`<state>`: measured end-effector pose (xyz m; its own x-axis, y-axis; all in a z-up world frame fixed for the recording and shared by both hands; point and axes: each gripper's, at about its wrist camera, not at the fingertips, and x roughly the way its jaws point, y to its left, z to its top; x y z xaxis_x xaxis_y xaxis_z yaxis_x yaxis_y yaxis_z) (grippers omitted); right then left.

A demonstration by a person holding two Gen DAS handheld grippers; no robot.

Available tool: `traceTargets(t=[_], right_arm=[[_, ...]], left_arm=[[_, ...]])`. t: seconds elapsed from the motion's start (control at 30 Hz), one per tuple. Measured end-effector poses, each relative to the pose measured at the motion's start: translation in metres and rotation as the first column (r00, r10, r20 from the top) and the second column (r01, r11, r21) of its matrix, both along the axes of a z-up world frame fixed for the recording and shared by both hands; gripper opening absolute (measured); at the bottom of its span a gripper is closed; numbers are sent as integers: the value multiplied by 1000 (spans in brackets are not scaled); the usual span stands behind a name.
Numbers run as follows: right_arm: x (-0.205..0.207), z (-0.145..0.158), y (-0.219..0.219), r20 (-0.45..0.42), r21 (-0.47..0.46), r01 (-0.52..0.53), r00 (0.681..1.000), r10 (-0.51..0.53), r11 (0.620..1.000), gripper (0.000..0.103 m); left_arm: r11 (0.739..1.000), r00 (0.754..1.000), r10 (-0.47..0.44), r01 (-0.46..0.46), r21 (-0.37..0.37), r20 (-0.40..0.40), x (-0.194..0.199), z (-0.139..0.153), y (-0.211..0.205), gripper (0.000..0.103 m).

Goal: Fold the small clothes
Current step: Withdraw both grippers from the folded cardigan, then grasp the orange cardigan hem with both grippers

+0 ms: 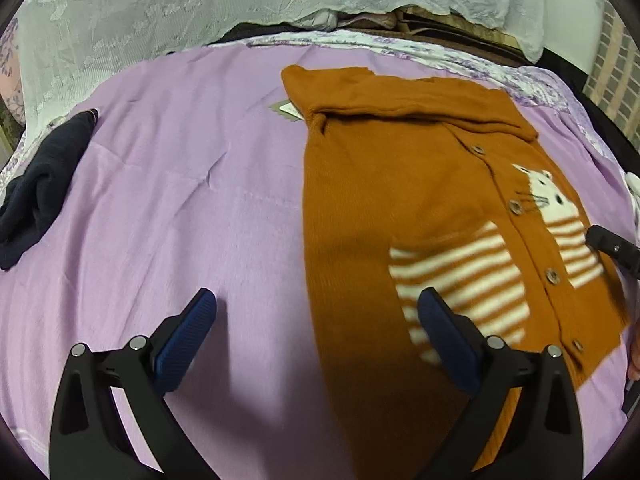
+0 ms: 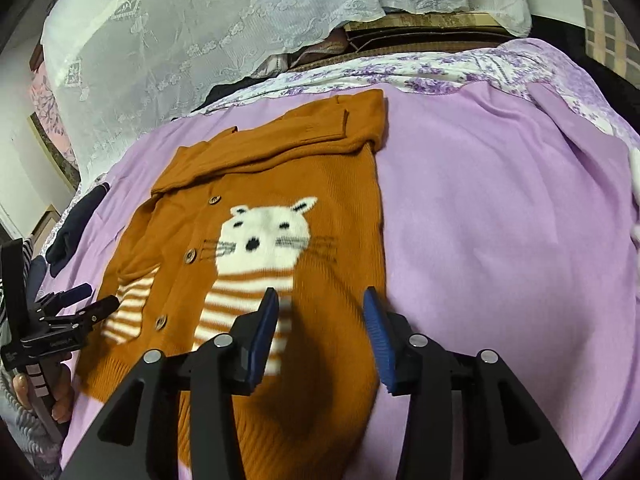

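I hold my left gripper (image 1: 316, 316) above the lilac blanket (image 1: 180, 200) on the bed, its blue fingers (image 1: 188, 336) wide apart with nothing between them; one hangs over bare blanket, the other over the near left part of the cardigan (image 1: 400, 184). My right gripper (image 2: 320, 320) is over the cardigan's near right edge, its fingers (image 2: 264, 328) partly apart and empty, not pressing on the knit. The rust-orange cardigan lies flat on the blanket, buttoned, with both sleeves folded across its far end. A white cat face (image 2: 266, 236) with striped body sits on its front, right of the row of brown buttons (image 2: 190, 255). A small paper tag (image 1: 286, 110) pokes out at its far left corner. Well apart on the far left lies a dark navy garment (image 1: 36, 196). White lace fabric (image 1: 160, 8) hangs beyond the bed.
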<state>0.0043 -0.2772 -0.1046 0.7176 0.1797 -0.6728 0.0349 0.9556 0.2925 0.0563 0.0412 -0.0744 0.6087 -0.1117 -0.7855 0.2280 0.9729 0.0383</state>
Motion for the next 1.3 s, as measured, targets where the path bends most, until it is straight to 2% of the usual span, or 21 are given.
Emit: traceTargets(t=[0.33,0.57,0.73,0.87,1.03,1.2,1.3], right_arm=[[-35,3,-15,45,77,31,998,-34,997,46],[-44,-1,-22,32,100,39,999,-42,994,49],[-42,-4,-20,23,98,30,999,-33,995,52],[-41,-5,-21,20,109,26,999,-29,994,52],[-34,-7,-18,-1,111,9,1000,-9,994,54],[-36,-8,-22,-5,143,10,1000,-10,990,52],[-37,-11,-33,-27,231,8,1000,-2,973,52]], left_arm=[[996,995,-90,90,-15,40,-32,7,-10,98],[981,985,-174,171,-92,-20,-37,4,-17,98],[968,977,-195,177,-177,-91,-26,-4,-14,98],[946,971,-200,156,-283,-133,-11,-5,-4,98],[927,964,-202,132,-350,-171,-1,-7,-3,98],[877,950,-250,139,-461,-189,-9,-5,0,98],[852,944,-258,121,-509,-206,-5,-8,8,98]])
